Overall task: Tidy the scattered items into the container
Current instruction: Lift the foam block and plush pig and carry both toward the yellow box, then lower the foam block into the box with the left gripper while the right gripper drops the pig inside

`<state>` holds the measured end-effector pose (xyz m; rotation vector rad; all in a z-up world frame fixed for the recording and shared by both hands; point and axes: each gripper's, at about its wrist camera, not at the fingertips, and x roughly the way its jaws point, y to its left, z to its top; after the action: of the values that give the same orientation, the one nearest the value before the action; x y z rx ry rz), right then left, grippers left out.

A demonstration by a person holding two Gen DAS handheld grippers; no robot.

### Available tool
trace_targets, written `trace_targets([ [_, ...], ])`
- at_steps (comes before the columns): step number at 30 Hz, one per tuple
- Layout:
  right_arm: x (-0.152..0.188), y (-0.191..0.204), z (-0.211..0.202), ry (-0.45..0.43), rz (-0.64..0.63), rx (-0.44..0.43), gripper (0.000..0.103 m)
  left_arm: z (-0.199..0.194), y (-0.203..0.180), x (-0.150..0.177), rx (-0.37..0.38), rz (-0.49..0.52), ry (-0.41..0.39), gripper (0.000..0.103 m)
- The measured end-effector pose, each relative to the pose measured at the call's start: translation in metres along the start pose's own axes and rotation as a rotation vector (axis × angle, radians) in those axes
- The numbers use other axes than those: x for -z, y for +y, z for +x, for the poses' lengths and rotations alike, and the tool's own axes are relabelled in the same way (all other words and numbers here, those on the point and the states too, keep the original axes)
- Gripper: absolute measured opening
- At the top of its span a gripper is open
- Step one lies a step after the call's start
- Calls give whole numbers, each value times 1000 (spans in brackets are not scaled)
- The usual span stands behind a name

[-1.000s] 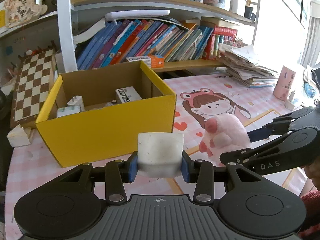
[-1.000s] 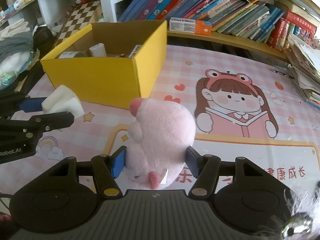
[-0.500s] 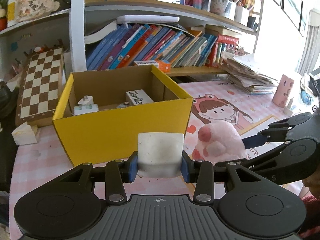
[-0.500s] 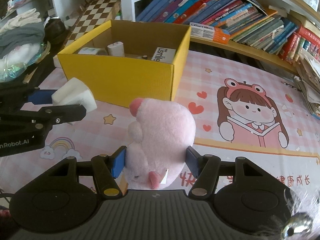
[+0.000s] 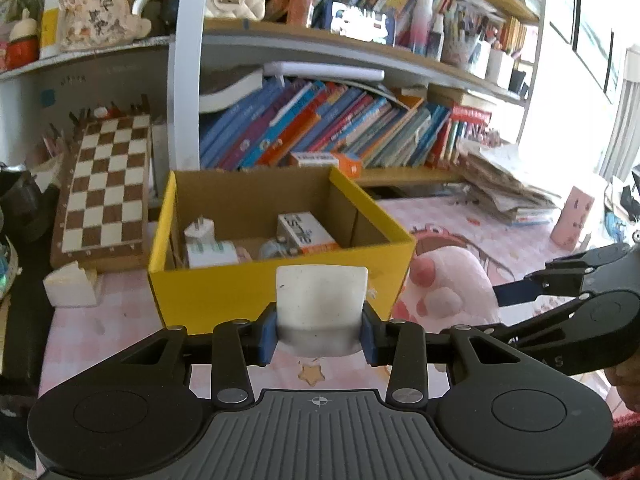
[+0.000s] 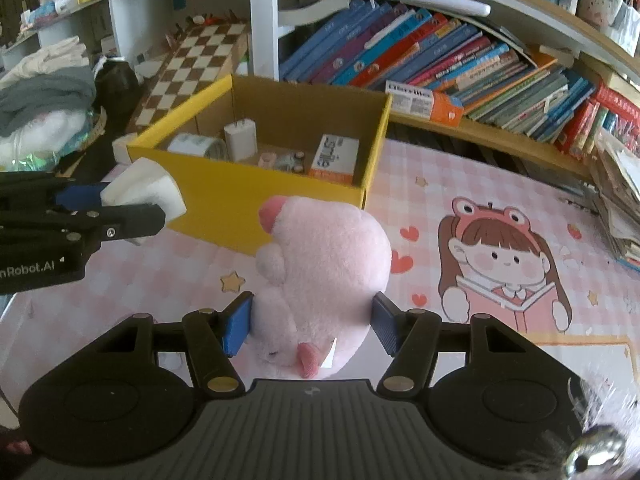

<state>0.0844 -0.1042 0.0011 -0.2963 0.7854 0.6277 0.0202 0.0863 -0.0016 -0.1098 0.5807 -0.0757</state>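
Observation:
My left gripper [image 5: 318, 334] is shut on a white foam block [image 5: 321, 305], held in the air just in front of the yellow cardboard box [image 5: 224, 296]. The same block [image 6: 146, 192] shows at the left of the right wrist view. My right gripper [image 6: 312, 326] is shut on a pink plush toy [image 6: 324, 280], lifted above the pink mat near the box's right front corner [image 6: 362, 196]. Inside the box lie a white charger [image 6: 239, 138], a tape roll [image 6: 198, 146] and a small white and orange carton [image 6: 334, 156].
A chessboard [image 5: 106, 184] leans behind the box on the left. Another white foam piece [image 5: 70, 290] lies on the table left of the box. A bookshelf of books [image 5: 340, 124] runs behind. A paper stack [image 5: 504, 188] and pink cup [image 5: 572, 222] stand at the right.
Both grippers have risen and moved closer to the yellow box, carrying the foam block and the plush toy; the inside of the box shows more from above.

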Motion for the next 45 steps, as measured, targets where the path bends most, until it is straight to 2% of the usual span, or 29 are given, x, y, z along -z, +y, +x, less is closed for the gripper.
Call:
trace_targets([
  [16, -47, 2, -10, -114, -37, -21, 59, 21, 17, -51, -37, 22, -122, 38],
  [24, -61, -4, -20, -157, -25, -42, 55, 49, 23, -59, -31, 19, -96, 38],
  [31, -95, -14, -25, -256, -26, -20, 54, 56, 26, -66, -38, 26, -106, 38],
  [37, -124, -17, 3, -264, -40, -4, 55, 73, 29, -70, -48, 28, -84, 38],
  [45, -138, -8, 43, -241, -80, -24, 55, 97, 32, -67, -54, 35, -26, 38],
])
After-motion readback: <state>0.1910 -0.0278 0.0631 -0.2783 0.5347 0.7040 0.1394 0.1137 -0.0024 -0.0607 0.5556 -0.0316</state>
